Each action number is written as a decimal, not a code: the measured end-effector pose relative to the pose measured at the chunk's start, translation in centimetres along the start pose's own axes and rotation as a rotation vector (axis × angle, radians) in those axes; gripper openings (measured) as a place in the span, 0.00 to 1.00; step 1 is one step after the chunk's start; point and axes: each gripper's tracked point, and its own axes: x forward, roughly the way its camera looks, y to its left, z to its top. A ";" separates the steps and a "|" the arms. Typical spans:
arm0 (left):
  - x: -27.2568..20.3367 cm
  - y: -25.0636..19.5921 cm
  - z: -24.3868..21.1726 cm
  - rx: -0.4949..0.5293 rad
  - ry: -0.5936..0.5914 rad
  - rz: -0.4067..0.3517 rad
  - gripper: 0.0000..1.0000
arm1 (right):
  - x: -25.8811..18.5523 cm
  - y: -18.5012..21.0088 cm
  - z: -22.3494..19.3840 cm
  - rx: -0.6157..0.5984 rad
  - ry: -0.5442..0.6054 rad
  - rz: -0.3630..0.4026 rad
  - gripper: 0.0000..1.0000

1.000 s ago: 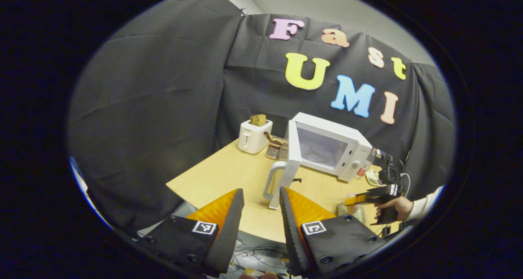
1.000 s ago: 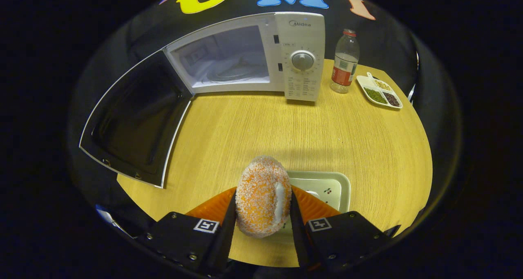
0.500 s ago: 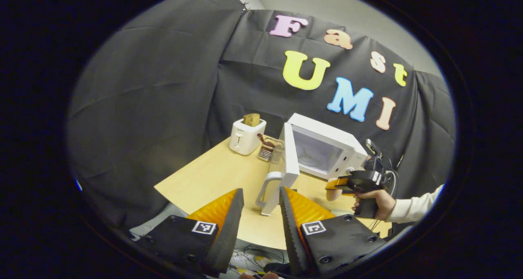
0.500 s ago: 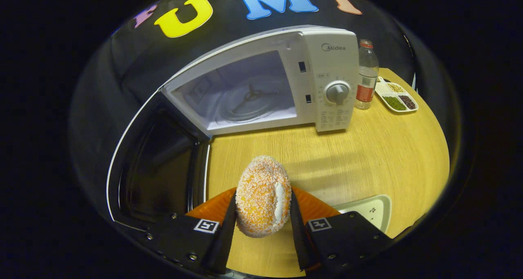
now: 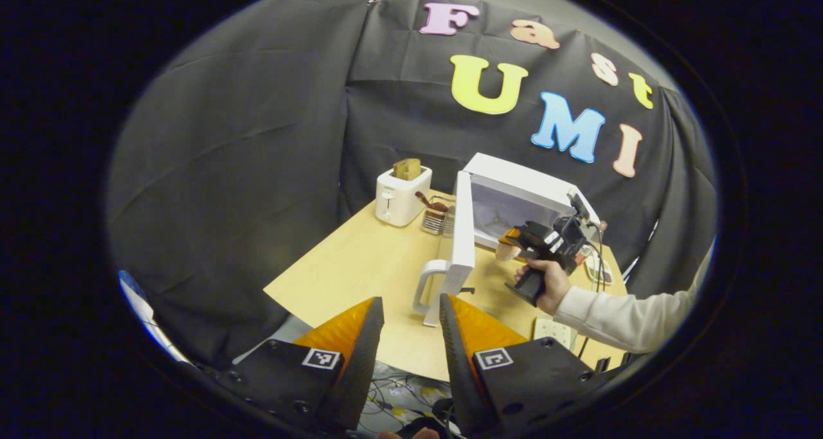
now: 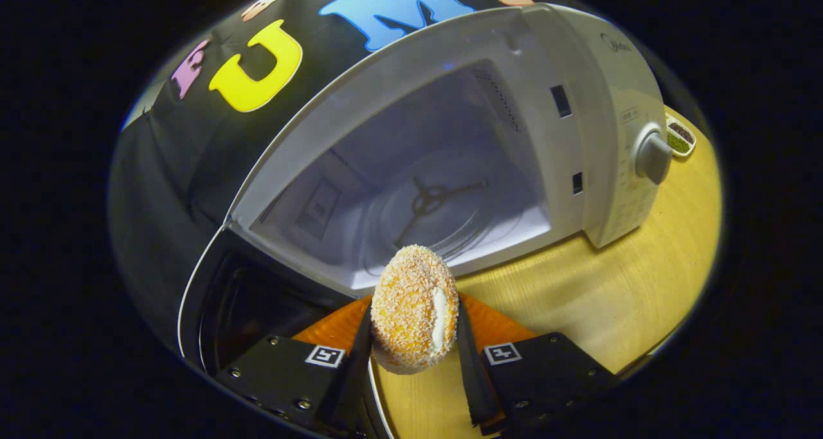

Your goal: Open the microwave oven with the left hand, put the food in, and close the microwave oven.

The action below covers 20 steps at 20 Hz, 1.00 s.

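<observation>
We see the microwave oven [image 6: 450, 169] on the counter [image 6: 643, 278] with its door [image 5: 461, 233] swung wide and its cavity bare but for the glass turntable [image 6: 431, 214]. Our right claw [image 6: 415, 336] is clamped on the food [image 6: 415, 307], a crumb-coated bun, just before the cavity's front lip. Our left claw [image 5: 408, 355] hangs apart, holding nothing, off the counter's near edge. A toaster [image 5: 402, 195] holds bread.
</observation>
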 end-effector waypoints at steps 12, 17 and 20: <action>-0.4 0.7 -1.6 0.045 0.101 0.099 0.62 | 8.0 0.7 5.9 0.181 -0.335 -0.075 0.72; -0.9 1.6 -1.5 0.047 0.127 0.126 0.62 | 10.2 0.6 6.3 0.380 -0.364 -0.101 0.72; -0.6 1.9 -1.6 0.024 0.132 0.133 0.66 | 10.5 0.7 6.7 0.388 -0.391 -0.092 0.75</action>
